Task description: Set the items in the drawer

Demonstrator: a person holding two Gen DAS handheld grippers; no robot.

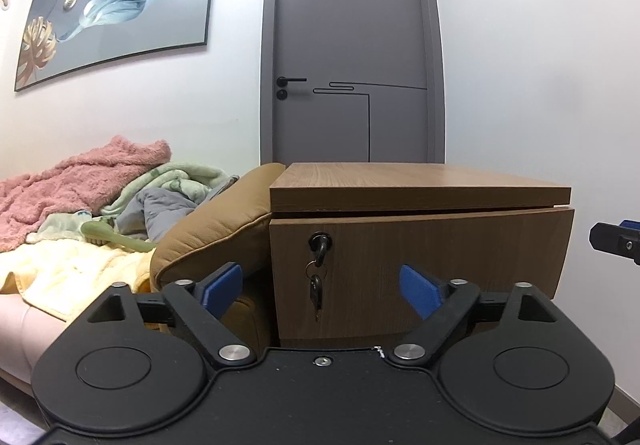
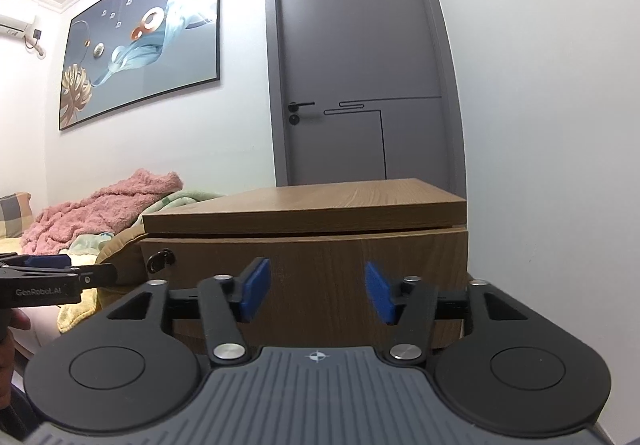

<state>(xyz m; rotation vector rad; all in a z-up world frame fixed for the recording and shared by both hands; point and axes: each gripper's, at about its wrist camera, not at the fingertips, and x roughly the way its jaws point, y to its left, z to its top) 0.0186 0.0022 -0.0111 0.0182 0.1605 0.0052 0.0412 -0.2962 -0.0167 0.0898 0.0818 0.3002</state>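
A brown wooden nightstand [image 1: 420,189] stands ahead, its drawer front [image 1: 440,269] closed, with a key [image 1: 318,285] hanging in the lock at its left. It also shows in the right wrist view [image 2: 312,213], lock [image 2: 160,260] at left. My left gripper [image 1: 320,287] is open and empty, in front of the drawer's left part. My right gripper [image 2: 316,291] is open and empty, facing the drawer front. A pale green brush [image 1: 116,237] lies on the bed among blankets.
A tan leather bed edge [image 1: 208,233] adjoins the nightstand's left. Pink [image 1: 72,181], green and yellow blankets lie on the bed. A grey door [image 1: 348,45] is behind, white wall at right. The left gripper shows in the right view [image 2: 48,277].
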